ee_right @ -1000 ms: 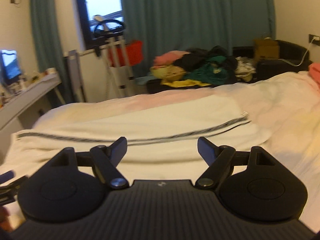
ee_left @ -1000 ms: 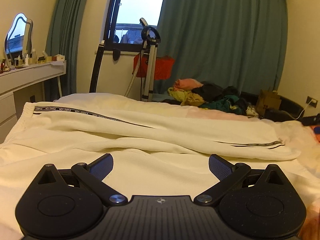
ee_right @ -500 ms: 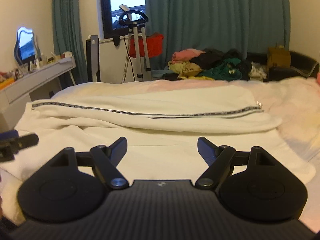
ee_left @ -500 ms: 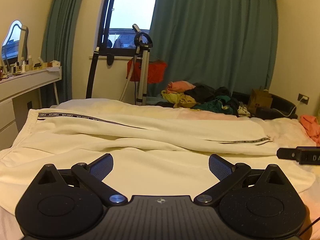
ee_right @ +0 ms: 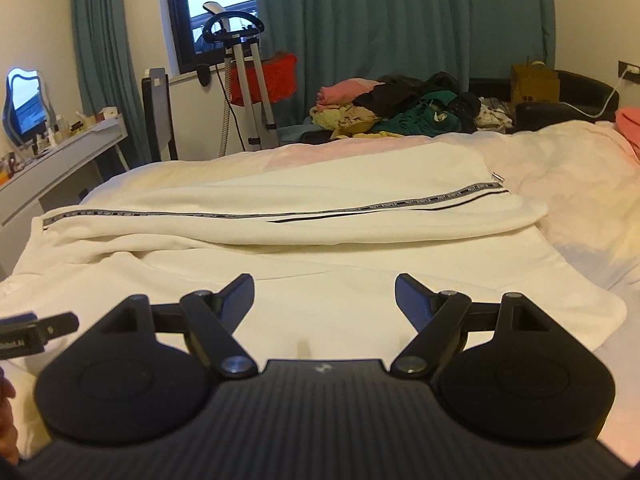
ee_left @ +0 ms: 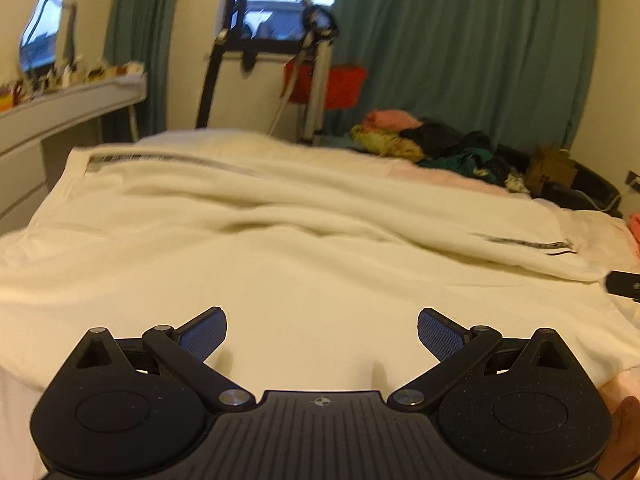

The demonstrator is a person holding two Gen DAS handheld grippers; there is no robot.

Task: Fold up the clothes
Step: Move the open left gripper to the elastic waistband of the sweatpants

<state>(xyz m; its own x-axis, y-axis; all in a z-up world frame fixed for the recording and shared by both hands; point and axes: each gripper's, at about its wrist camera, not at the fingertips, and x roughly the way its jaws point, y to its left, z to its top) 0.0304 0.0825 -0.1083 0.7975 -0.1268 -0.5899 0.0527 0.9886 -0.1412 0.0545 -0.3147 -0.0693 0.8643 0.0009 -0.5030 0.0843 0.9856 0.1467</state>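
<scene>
A cream-white garment [ee_left: 304, 240] with a dark printed stripe [ee_right: 280, 214] lies spread across the bed, its far part folded over lengthwise. It also shows in the right wrist view [ee_right: 320, 240]. My left gripper [ee_left: 322, 334] is open and empty, low over the garment's near edge. My right gripper [ee_right: 324, 298] is open and empty, also just above the near part of the cloth. The tip of the right gripper shows at the right edge of the left wrist view [ee_left: 624, 284]; the left gripper's tip shows at the left edge of the right wrist view [ee_right: 36, 330].
A pile of mixed clothes [ee_right: 400, 112] sits beyond the bed under green curtains. A garment steamer stand [ee_right: 244, 80] and red item stand by the window. A dressing table [ee_right: 60, 148] with mirror is at left. A cardboard box [ee_right: 534, 84] is at back right.
The left gripper has dropped lower and closer to the garment, with motion blur. The right gripper has shifted little. Both stay open.
</scene>
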